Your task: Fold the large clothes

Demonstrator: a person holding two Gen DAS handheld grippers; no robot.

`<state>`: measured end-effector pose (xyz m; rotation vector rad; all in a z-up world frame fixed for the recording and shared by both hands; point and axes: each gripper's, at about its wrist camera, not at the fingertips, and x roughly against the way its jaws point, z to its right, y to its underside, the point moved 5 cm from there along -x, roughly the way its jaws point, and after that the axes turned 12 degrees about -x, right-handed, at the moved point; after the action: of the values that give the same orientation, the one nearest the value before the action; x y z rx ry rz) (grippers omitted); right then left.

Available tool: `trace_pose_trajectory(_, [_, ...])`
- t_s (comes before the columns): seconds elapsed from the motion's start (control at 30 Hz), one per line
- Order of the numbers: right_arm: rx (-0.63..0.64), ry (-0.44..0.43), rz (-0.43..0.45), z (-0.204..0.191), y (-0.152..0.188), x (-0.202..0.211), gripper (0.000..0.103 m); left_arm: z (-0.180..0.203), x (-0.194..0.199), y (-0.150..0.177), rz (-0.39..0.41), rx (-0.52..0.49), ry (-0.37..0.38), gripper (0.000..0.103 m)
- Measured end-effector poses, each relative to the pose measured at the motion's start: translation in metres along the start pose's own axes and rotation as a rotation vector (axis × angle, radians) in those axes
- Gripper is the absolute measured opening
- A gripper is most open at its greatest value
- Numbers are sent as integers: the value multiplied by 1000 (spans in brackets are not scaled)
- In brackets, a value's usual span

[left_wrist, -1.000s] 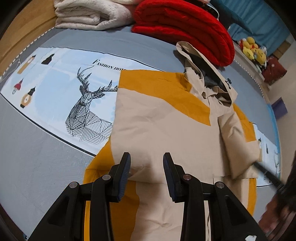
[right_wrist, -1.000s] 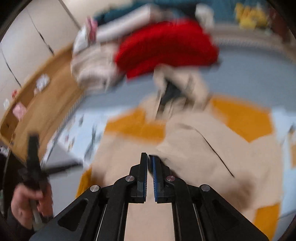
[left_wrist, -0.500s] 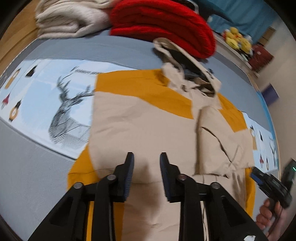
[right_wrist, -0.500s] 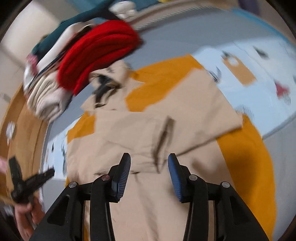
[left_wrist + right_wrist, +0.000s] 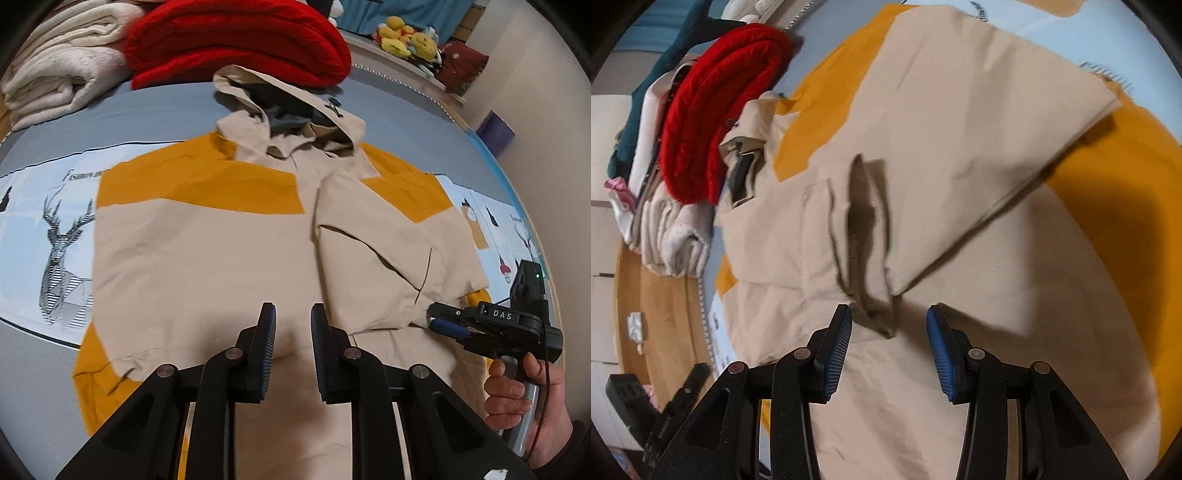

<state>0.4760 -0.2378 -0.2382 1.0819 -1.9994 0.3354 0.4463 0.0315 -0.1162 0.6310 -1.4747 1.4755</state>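
Observation:
A beige and mustard hooded jacket (image 5: 207, 251) lies flat on the bed, hood (image 5: 284, 107) at the far end. Its right sleeve (image 5: 384, 258) is folded across the chest. My left gripper (image 5: 293, 310) hovers over the lower front with its jaws closing to a narrow gap and nothing between them. A hand (image 5: 517, 391) holds my right gripper (image 5: 437, 321) at the sleeve's cuff. In the right wrist view the right gripper (image 5: 889, 317) is open, and the cuff (image 5: 875, 314) lies between its fingertips, untouched by the pads. The jacket (image 5: 960, 147) fills that view.
A folded red blanket (image 5: 236, 40) and a cream blanket (image 5: 62, 70) are stacked beyond the hood. Plush toys (image 5: 406, 37) sit on a ledge at the far right. The grey bed sheet (image 5: 44, 369) carries a deer print (image 5: 62, 251). Wooden floor (image 5: 653, 295) borders the bed.
The left gripper has slid to the right over the jacket and its jaws have narrowed. The right gripper has opened, rolled and dropped down to the folded sleeve's cuff.

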Motion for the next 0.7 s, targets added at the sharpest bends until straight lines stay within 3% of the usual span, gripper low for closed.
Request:
trace_pose_trajectory(0.13, [14, -19, -25, -10, 8, -8, 41, 9, -7, 1, -8, -17, 16, 17])
trace_pose_trajectory(0.2, [31, -8, -11, -16, 11, -8, 13, 13, -9, 1, -8, -27, 19, 17])
trace_pose_trajectory(0.3, [60, -7, 44, -28, 14, 4, 5, 20, -10, 0, -2, -42, 31, 19])
trace_pose_trajectory(0.4, [146, -59, 109, -55, 23, 25, 2, 27, -12, 0, 3, -55, 58, 32])
trace_pose_trajectory(0.47, [223, -127, 147, -78, 31, 40, 2, 33, -14, 1, -2, -59, 70, 46])
trace_pose_trajectory(0.57, [365, -205, 199, -111, 45, 60, 1, 45, -19, 2, -10, -71, 98, 48])
trace_pose_trajectory(0.7, [386, -70, 242, -107, 44, 57, 5, 45, -28, 5, -37, -78, 63, 48])
